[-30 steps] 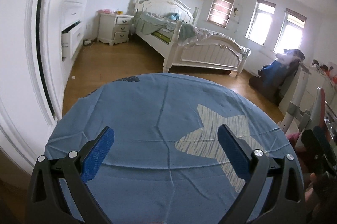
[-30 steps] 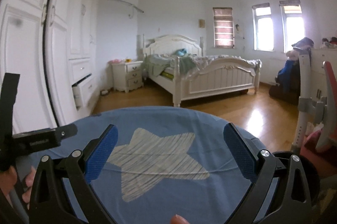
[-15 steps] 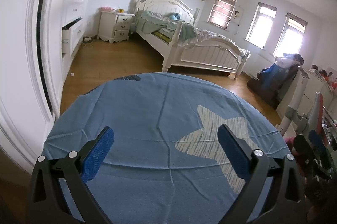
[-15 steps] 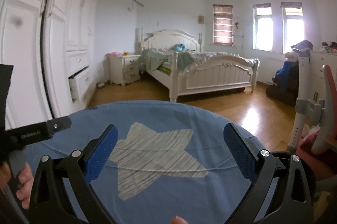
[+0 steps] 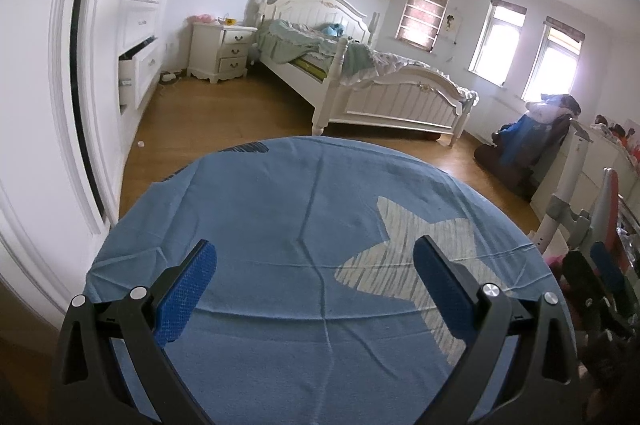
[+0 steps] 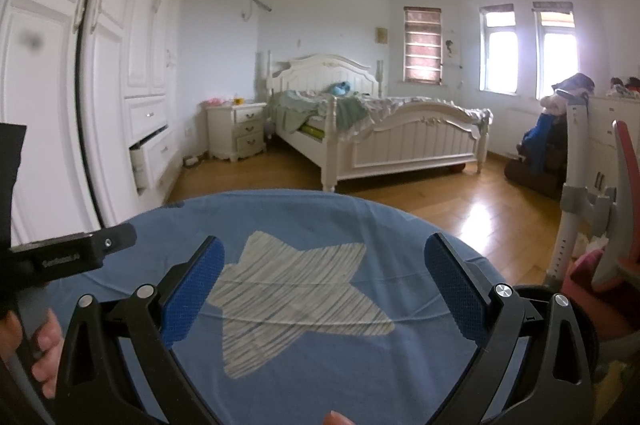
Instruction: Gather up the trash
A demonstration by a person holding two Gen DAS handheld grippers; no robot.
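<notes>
Both the left gripper [image 5: 314,277] and right gripper [image 6: 322,275] hover with jaws wide apart and empty over the round table's blue star-printed cloth [image 5: 280,209]. A small white scrap [image 5: 140,144] lies on the wooden floor [image 5: 224,113] at ten o'clock, beside the white wardrobe [image 5: 136,5].

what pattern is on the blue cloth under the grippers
A pale striped star on plain blue cloth, clearest in the right wrist view.

I see a big white bed [image 6: 376,129] on the brown wood floor [image 6: 460,201]. A small white nightstand [image 6: 237,131] is beside it. Tall white closets [image 6: 80,97] are on my left. Sun shines through two windows [image 6: 528,53].
</notes>
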